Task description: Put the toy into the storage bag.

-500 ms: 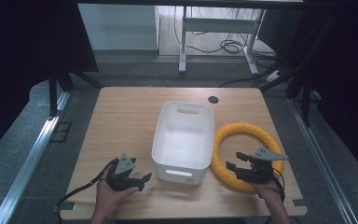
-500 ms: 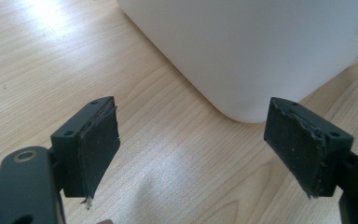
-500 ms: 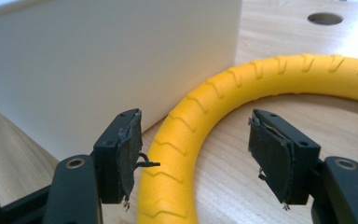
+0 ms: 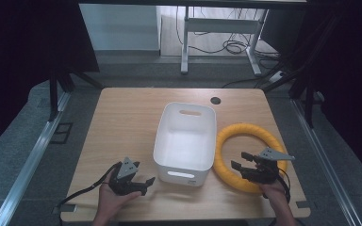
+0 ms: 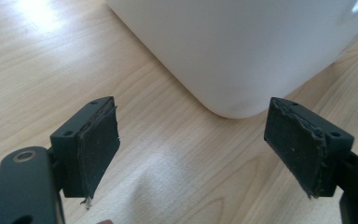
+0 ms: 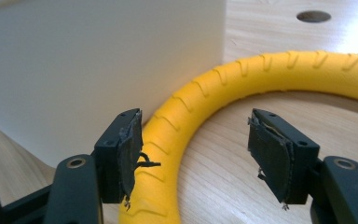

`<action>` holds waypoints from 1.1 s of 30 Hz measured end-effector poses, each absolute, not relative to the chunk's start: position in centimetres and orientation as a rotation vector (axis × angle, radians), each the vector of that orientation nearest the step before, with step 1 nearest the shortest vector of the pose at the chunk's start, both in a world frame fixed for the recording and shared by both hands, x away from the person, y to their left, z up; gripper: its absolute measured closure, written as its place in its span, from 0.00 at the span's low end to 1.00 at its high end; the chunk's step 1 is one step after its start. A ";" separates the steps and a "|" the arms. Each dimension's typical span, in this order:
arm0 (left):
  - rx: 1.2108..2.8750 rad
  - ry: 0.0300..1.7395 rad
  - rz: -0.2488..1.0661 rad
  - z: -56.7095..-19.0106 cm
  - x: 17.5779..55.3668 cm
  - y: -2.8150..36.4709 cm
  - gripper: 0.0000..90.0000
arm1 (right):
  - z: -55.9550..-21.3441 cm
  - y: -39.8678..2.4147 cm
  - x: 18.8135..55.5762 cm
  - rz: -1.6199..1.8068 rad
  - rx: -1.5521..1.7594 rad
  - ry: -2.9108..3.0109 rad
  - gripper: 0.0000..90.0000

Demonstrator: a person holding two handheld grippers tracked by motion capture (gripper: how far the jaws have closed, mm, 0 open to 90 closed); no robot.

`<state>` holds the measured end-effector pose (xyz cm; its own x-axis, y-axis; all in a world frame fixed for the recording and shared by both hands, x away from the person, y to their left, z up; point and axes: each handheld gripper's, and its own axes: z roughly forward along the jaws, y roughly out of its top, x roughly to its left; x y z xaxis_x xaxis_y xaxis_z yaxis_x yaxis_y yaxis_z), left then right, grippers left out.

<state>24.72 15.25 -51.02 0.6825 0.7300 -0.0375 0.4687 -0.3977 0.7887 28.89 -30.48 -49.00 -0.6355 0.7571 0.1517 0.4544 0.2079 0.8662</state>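
Observation:
A white plastic bin stands in the middle of the wooden table. Right of it a yellow ridged ring lies flat, touching the bin's side. My right gripper hovers over the near left arc of the ring, open. In the right gripper view the ring curves past the left jaw, with the bin wall behind it. My left gripper rests low on the table by the bin's near left corner. It is open and empty, and in the left gripper view it faces that corner.
A round cable hole is set in the table's far edge behind the bin. Black cables trail from both grippers toward the near edge. Bare wood stretches left of the bin. Beyond the table are metal frame rails and floor.

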 end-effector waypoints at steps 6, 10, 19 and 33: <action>2.066 0.936 0.387 -50.9 24.4 15.2 0.20 | -48.8 -30.5 28.8 1.352 1.154 2.215 0.39; 2.075 0.932 0.386 -50.8 24.3 15.3 0.20 | -48.4 -30.7 28.7 1.328 1.144 2.223 0.38; 2.132 0.910 0.395 -51.5 24.7 15.0 0.20 | -47.8 -31.1 29.0 1.279 1.161 2.234 0.37; 2.121 0.944 0.356 -51.1 24.5 15.2 0.21 | -47.3 -31.2 29.6 1.167 1.130 2.379 0.37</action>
